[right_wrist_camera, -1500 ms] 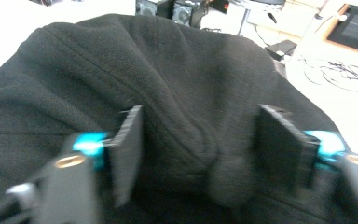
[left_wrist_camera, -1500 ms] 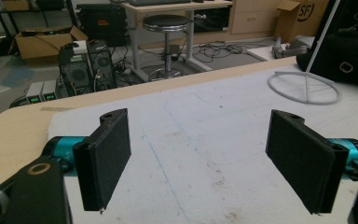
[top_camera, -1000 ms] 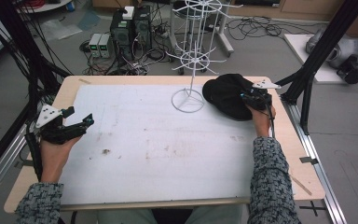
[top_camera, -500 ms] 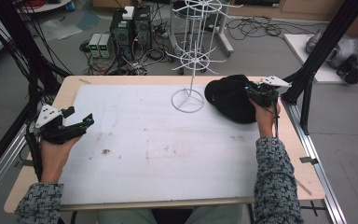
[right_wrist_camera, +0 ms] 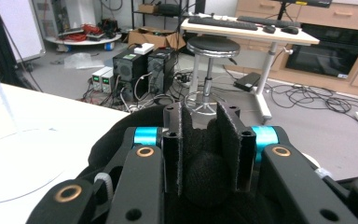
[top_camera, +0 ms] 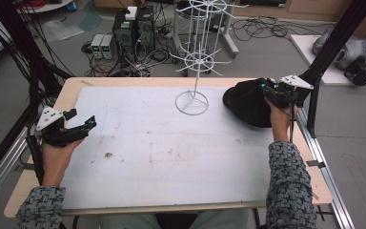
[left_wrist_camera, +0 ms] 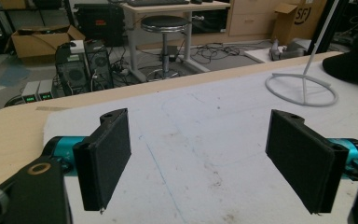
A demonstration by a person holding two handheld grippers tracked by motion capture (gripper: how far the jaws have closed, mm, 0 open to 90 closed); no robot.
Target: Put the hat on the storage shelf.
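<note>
Your right gripper [right_wrist_camera: 204,140] pinches a fold of the black cap [top_camera: 245,100] at the tabletop's [top_camera: 171,157] far right, beside the wire stand [top_camera: 193,71]. It looks soft, light, floppy; the brim is probably firmer. Your left gripper [left_wrist_camera: 205,161] waits open.

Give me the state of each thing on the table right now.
Black cap: gripped by the right tongs at the table's right edge, fabric bunched between the pads.
Right tongs: shut on the cap.
Left tongs: open, nothing between them, over the white mat.
White wire stand: upright on the mat, hooks bare.
</note>
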